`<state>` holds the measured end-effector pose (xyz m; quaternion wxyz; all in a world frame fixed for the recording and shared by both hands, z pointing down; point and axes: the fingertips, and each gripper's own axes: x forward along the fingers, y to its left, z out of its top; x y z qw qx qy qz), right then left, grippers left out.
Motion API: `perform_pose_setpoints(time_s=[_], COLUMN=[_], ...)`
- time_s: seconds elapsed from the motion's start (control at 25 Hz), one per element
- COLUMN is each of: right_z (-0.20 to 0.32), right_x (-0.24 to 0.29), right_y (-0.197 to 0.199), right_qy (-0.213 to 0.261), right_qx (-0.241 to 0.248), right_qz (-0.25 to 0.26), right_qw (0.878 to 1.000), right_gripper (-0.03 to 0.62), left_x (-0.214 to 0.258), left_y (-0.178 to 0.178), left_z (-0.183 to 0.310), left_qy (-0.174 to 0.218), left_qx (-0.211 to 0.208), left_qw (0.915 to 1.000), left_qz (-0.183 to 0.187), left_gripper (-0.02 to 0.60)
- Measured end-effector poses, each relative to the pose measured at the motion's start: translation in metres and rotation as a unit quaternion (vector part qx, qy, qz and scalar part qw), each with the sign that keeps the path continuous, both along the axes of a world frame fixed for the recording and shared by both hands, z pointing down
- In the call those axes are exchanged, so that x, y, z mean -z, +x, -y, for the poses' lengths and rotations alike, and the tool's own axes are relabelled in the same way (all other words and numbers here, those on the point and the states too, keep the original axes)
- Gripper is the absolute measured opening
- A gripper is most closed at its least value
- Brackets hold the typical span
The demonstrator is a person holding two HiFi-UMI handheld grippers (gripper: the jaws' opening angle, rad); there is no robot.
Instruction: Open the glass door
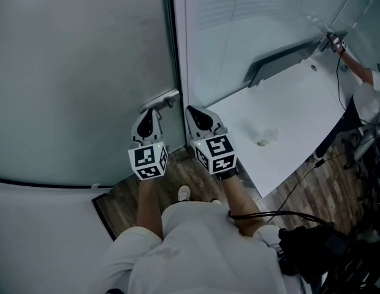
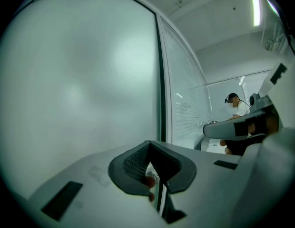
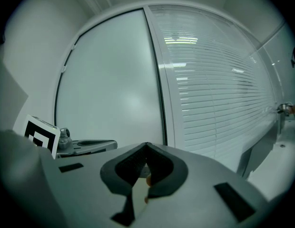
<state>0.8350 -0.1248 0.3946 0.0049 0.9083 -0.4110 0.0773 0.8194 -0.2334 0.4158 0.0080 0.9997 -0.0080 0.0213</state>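
Glass door (image 1: pixel 79 72) closes off the front; white table (image 1: pixel 288 115) hems the right; open floor (image 1: pixel 178 167) lies between.

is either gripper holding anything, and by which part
Nothing is held: the left gripper and right gripper are both shut and empty, and the door handle near the left one is not gripped.

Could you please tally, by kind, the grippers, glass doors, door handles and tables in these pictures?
Grippers: 2, the left gripper and the right gripper
Doors: 1, the glass door
Handles: 1, the door handle
Tables: 1, the white table
Total: 5
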Motion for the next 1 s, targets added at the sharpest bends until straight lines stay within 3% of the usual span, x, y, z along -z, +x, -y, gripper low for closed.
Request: perform_pose_setpoints(time_s=[0.32, 0.48, 1.0], right_z=[-0.007, -0.007, -0.023], right_x=[-0.006, -0.009, -0.032], right_y=[0.006, 0.009, 0.021], right_qy=[0.0, 0.002, 0.003], right_qx=[-0.01, -0.013, -0.033], right_qz=[0.007, 0.01, 0.042], right_qw=[1.0, 1.0, 0.999], right_gripper=[-0.004, -0.003, -0.004], left_x=[-0.01, -0.021, -0.076], left_y=[0.004, 0.01, 0.02], left_z=[0.002, 0.001, -0.004], left_qy=[0.01, -0.011, 0.014], left_qx=[-0.006, -0.024, -0.041], left_qw=[0.9998, 0.999, 0.9925], left_qz=[0.018, 0.035, 0.114], left_gripper=[-0.011, -0.011, -0.008])
